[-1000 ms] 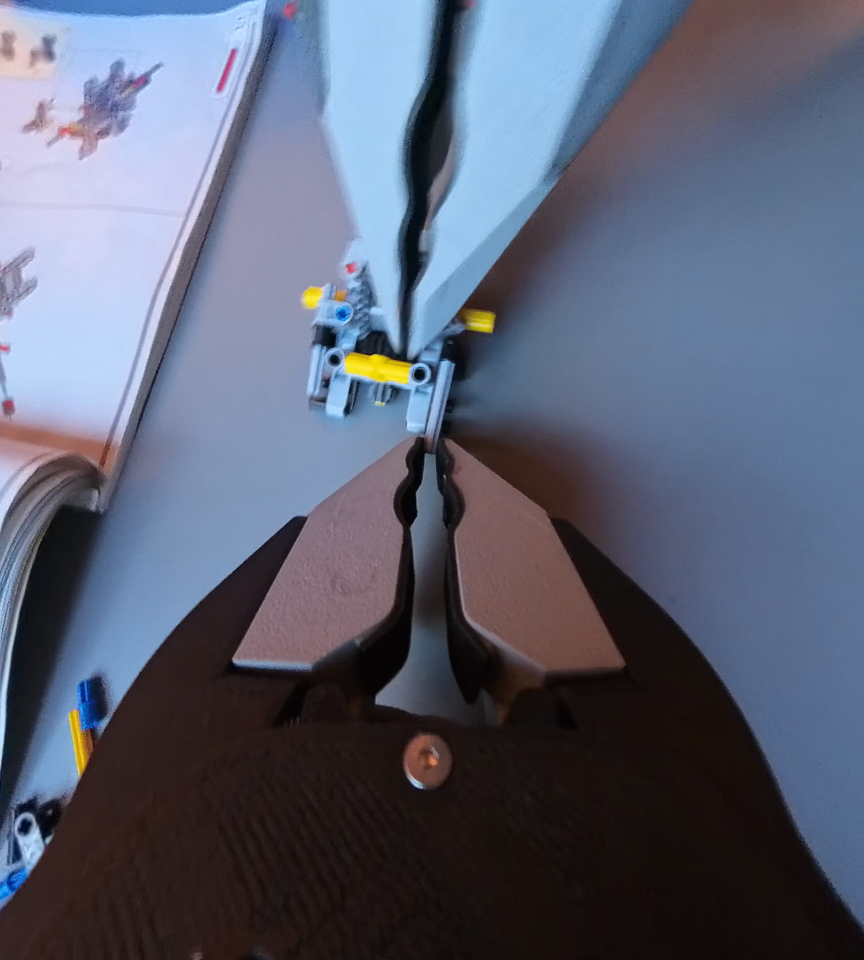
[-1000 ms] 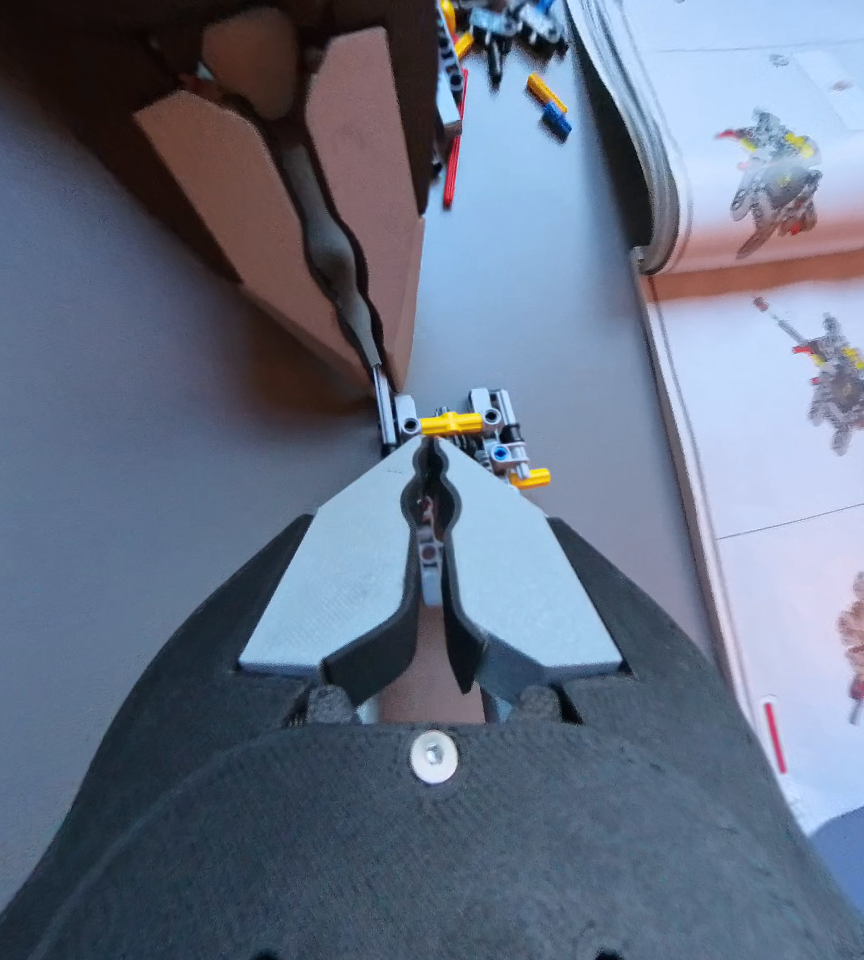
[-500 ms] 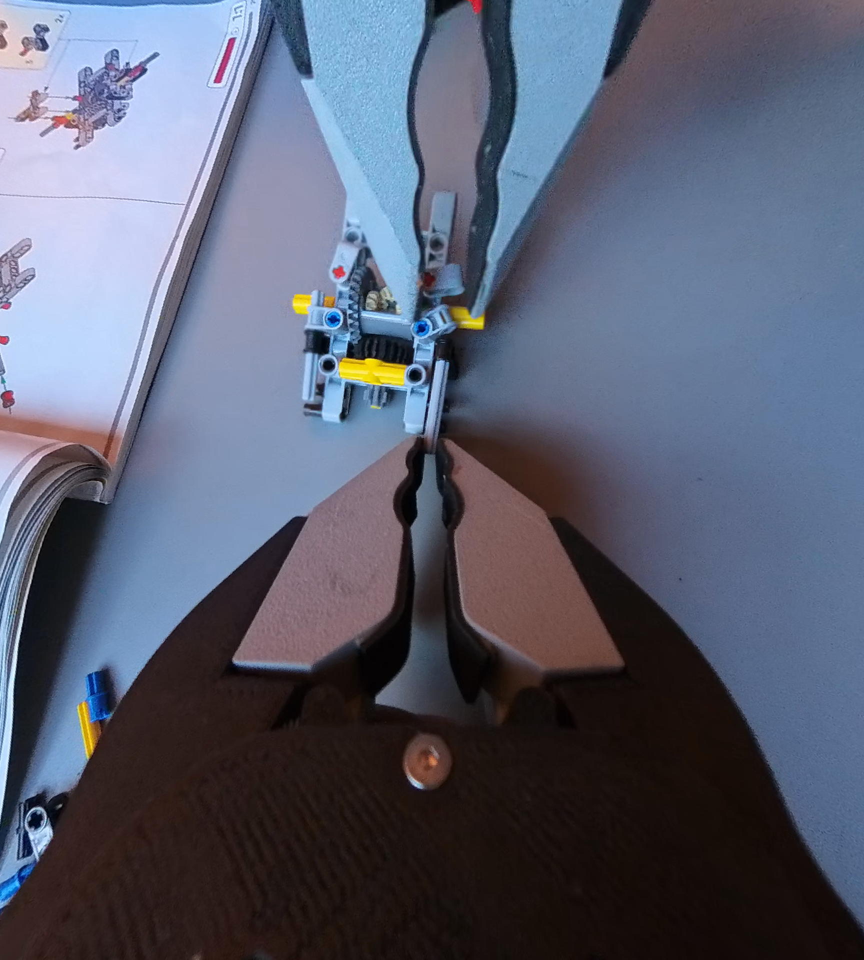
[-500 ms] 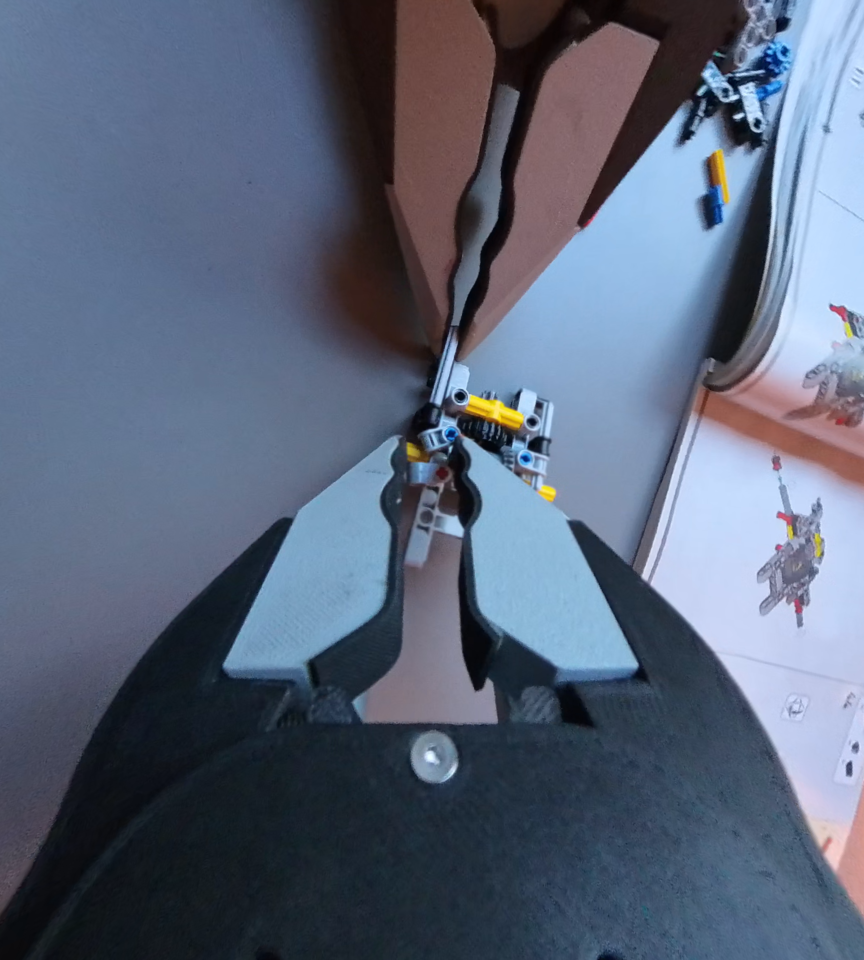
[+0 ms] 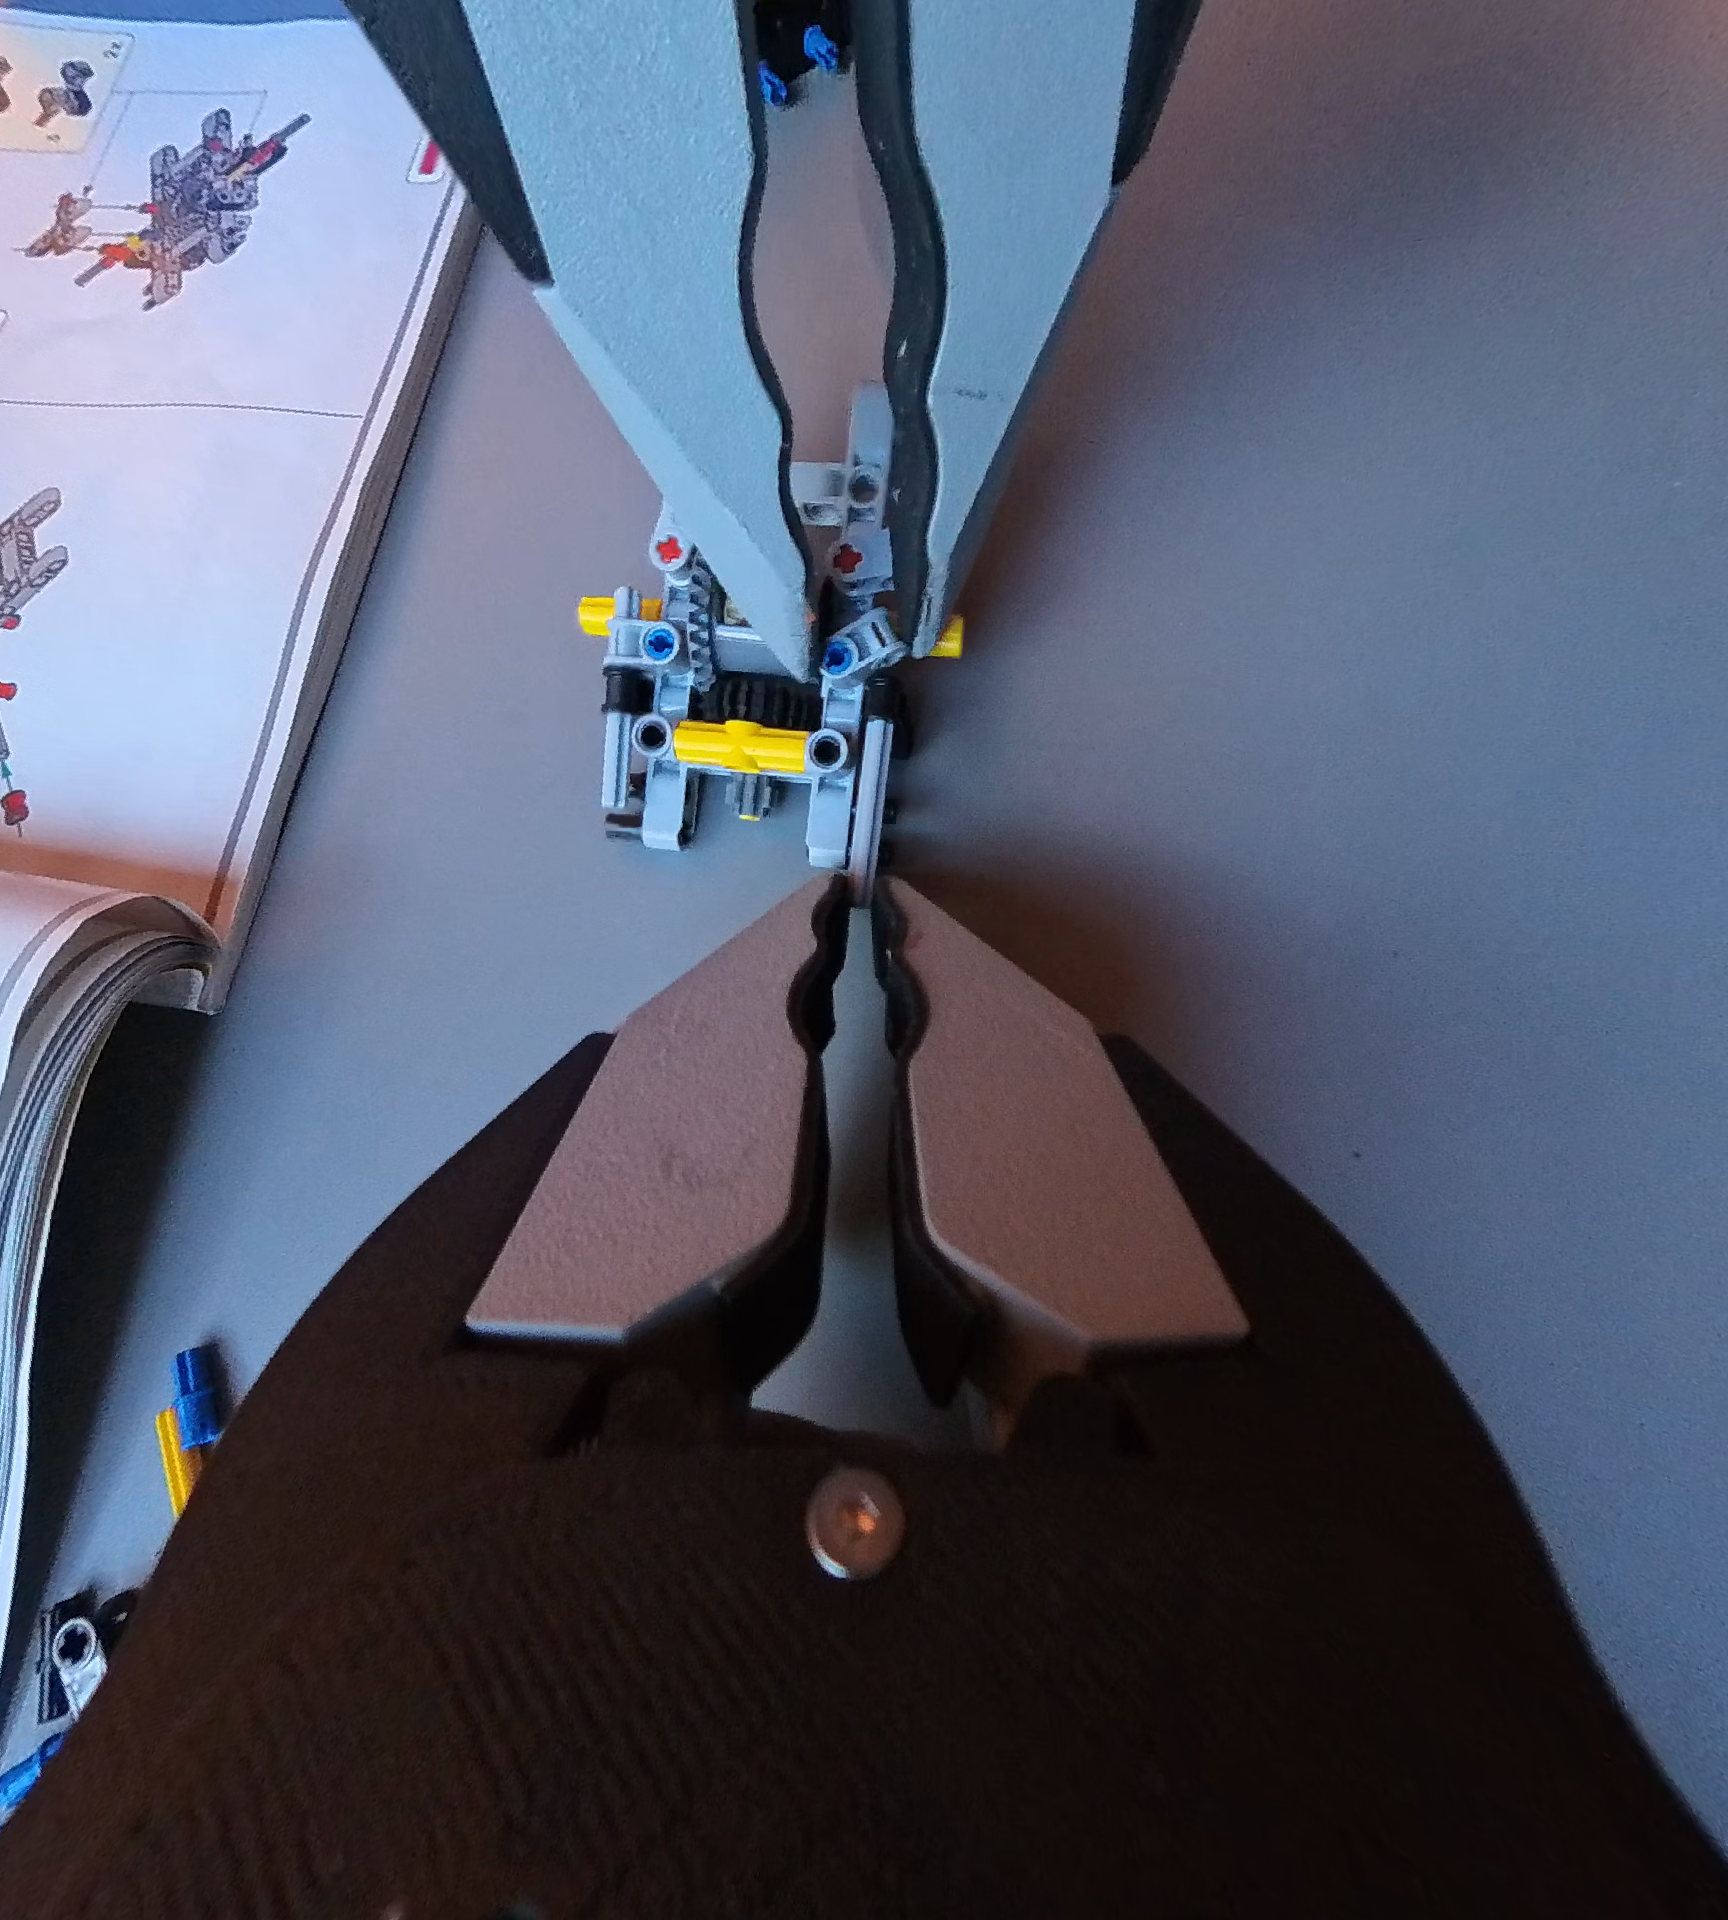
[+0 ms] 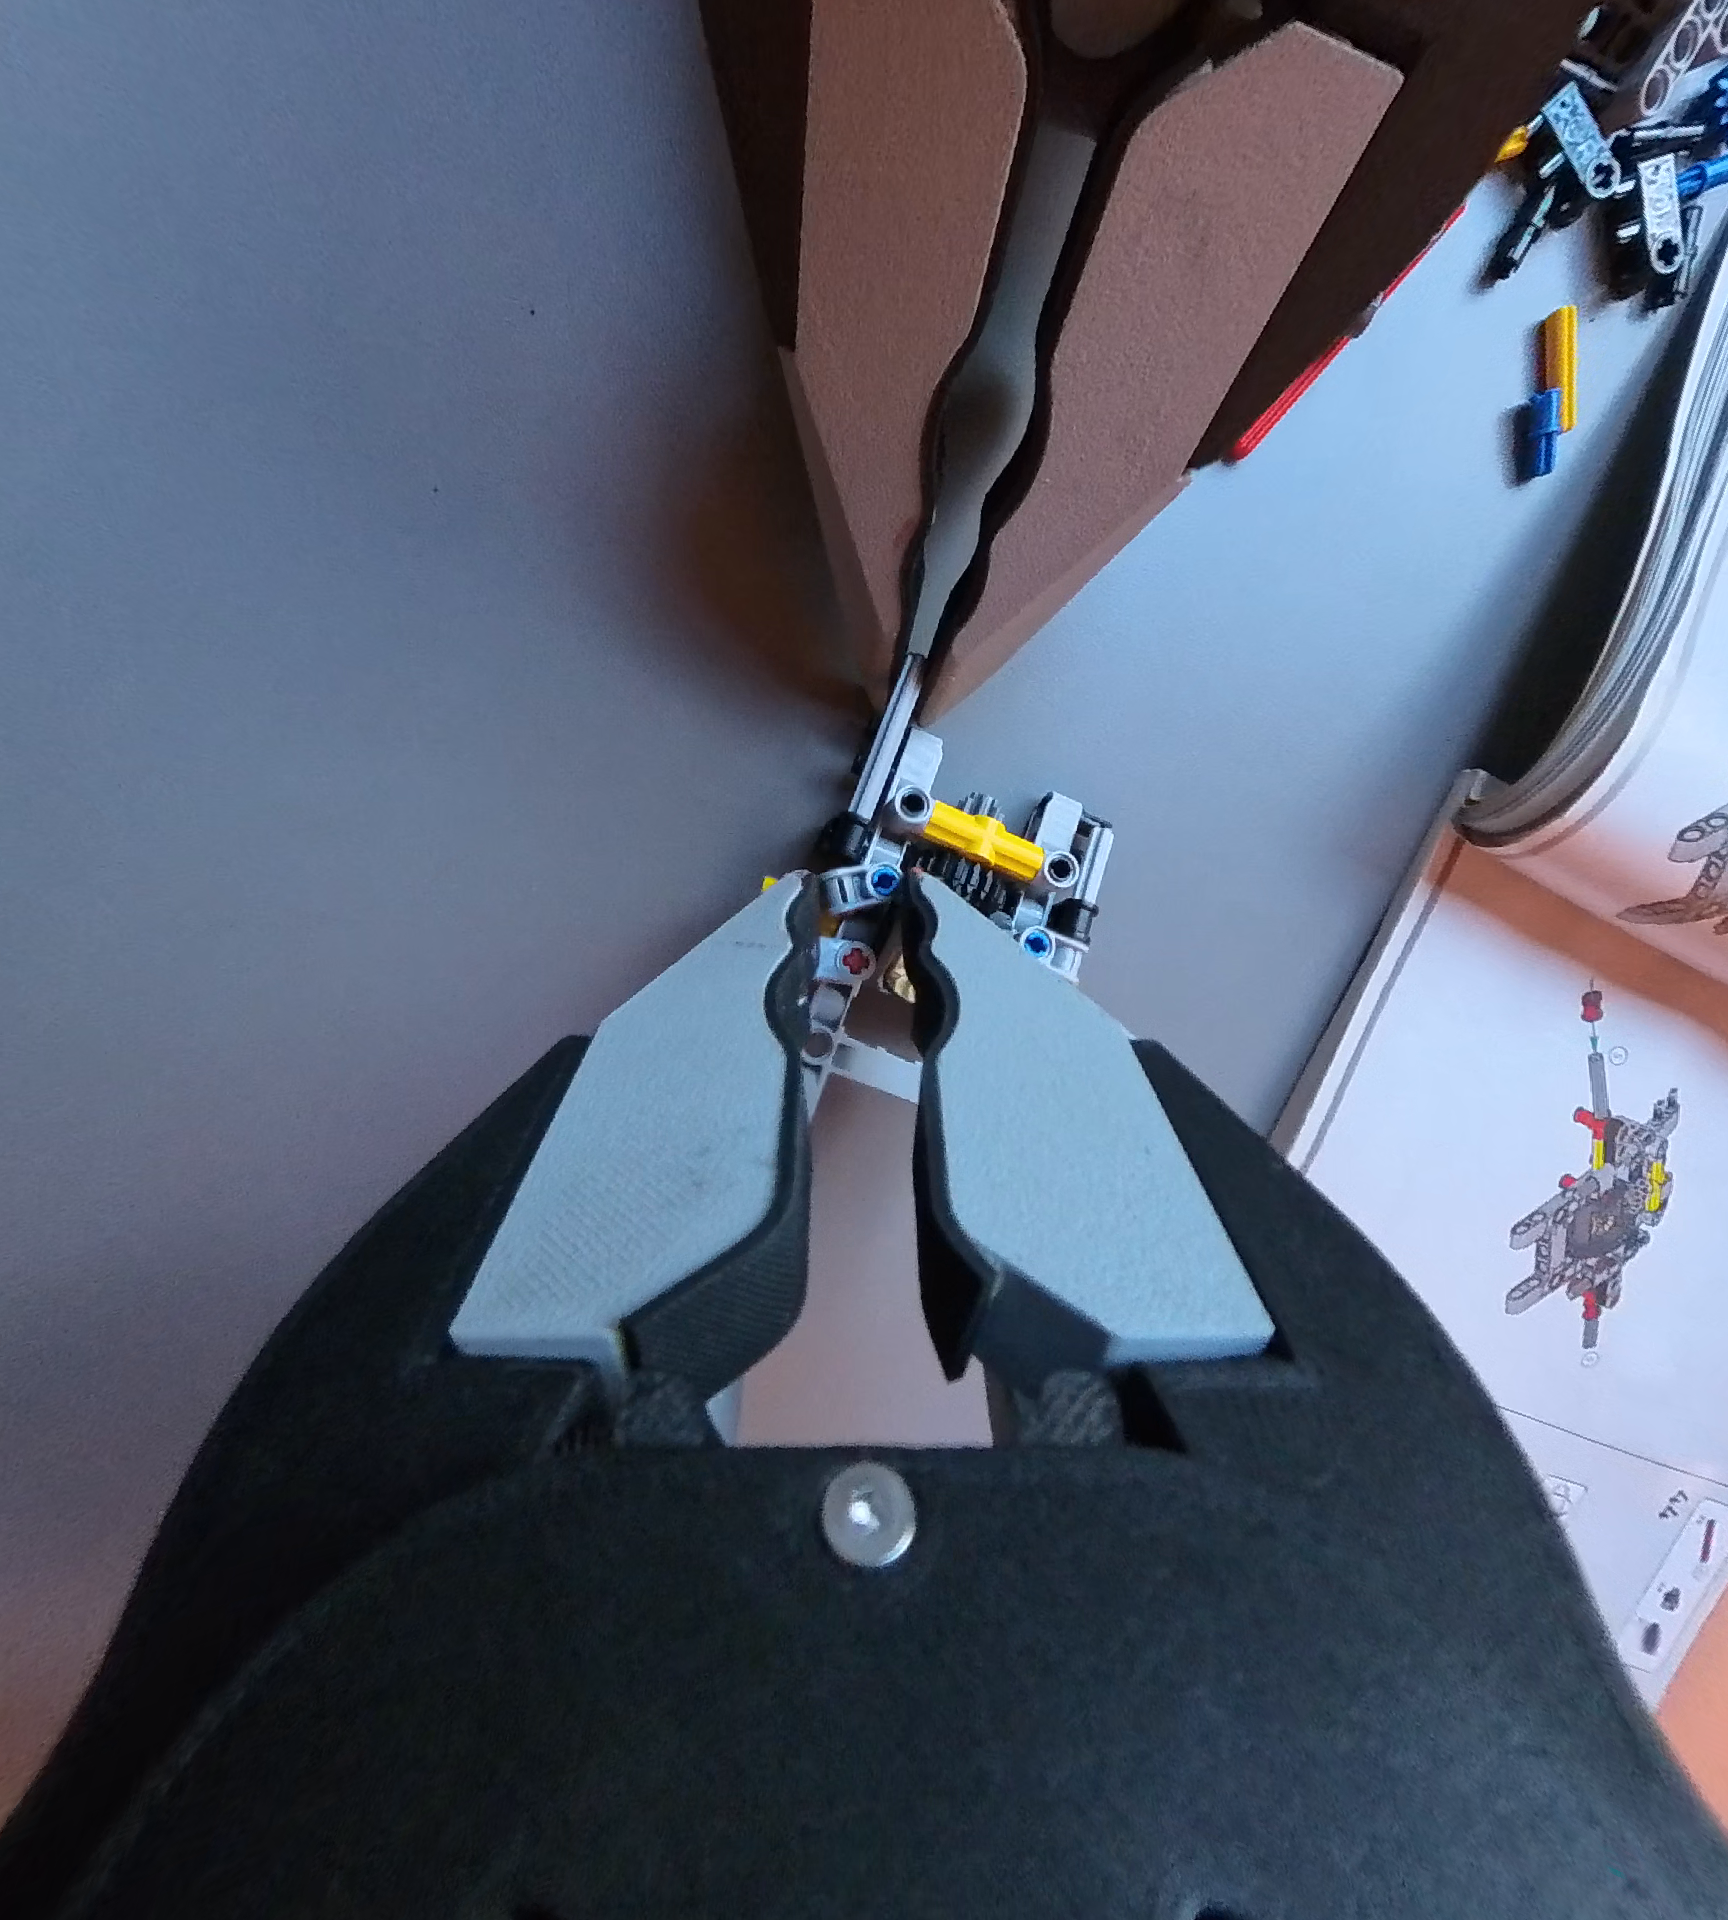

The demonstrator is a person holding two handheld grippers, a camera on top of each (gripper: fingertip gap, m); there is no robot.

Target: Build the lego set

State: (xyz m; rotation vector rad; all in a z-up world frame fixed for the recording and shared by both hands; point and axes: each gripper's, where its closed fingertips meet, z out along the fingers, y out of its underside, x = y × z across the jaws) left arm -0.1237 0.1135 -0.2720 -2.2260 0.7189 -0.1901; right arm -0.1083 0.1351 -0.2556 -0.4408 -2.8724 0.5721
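The left gripper (image 5: 858,883) pinched the model's (image 5: 751,743) thin grey beam (image 5: 872,800) at 6 o'clock. The right gripper (image 6: 855,883) stood slightly open around a grey arm (image 6: 834,997) without clamping it. The model seemed light, stiff and easily pulled apart.

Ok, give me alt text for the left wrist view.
The left gripper, jaws shut on a thin grey beam of a small brick assembly on a grey table; the right gripper straddles its far end, instruction booklet left.

Dim, with cool grey-blue cast and warm orange tint across the surface (image 5: 1359,520). Soft shadows beneath both tools. Strong wide-angle bending at edges; near foreground slightly blurred, centre sharp.
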